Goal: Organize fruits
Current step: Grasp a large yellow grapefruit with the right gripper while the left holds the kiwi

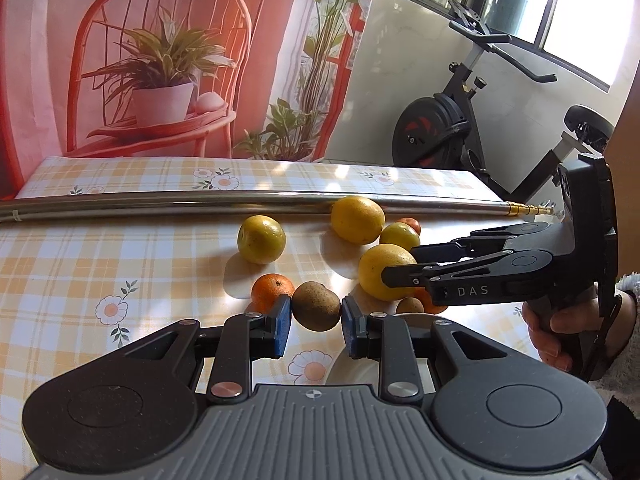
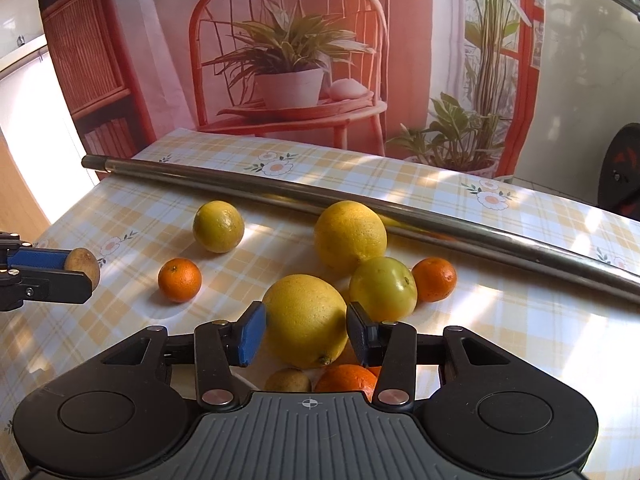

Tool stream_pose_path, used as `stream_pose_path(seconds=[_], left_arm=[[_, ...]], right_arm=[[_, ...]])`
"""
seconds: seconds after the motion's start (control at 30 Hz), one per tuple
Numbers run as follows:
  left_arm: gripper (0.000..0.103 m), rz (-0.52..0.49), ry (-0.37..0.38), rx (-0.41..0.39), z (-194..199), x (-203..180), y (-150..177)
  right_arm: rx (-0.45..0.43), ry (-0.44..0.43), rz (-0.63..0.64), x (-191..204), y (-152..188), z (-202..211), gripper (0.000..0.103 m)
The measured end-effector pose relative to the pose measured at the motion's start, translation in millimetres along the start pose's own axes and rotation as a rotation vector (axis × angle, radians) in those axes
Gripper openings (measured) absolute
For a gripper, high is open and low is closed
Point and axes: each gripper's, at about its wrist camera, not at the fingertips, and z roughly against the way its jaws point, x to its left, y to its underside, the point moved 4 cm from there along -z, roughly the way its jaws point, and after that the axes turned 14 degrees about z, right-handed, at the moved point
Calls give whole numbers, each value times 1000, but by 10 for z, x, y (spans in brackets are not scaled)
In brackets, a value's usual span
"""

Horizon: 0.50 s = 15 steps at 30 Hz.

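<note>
My left gripper (image 1: pixel 314 320) is shut on a brown kiwi (image 1: pixel 315 306) and holds it above the checked tablecloth (image 1: pixel 80 256); the kiwi also shows in the right wrist view (image 2: pixel 83 264). My right gripper (image 2: pixel 306 330) is shut on a large yellow lemon (image 2: pixel 306 320), also seen in the left wrist view (image 1: pixel 382 270). On the cloth lie another big lemon (image 2: pixel 349 236), two yellow-green fruits (image 2: pixel 218 226) (image 2: pixel 383 288) and small oranges (image 2: pixel 179 280) (image 2: pixel 434 279). Under the right gripper sit an orange (image 2: pixel 347 378) and a second kiwi (image 2: pixel 287 380).
A long metal pole (image 2: pixel 360 200) lies across the table behind the fruit. A white plate (image 1: pixel 348 364) shows under the left gripper. A printed backdrop hangs behind the table, and an exercise bike (image 1: pixel 460 120) stands off the table's far right.
</note>
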Motion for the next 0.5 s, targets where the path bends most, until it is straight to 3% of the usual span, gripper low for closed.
stream_pose_path(seconds=[0.23, 0.5], left_arm=[[28, 15, 18, 11, -10, -6, 48], [28, 24, 27, 28, -26, -14, 101]], right_arm=[[29, 7, 43, 101, -45, -160, 50], [66, -8, -8, 77, -13, -323, 51]])
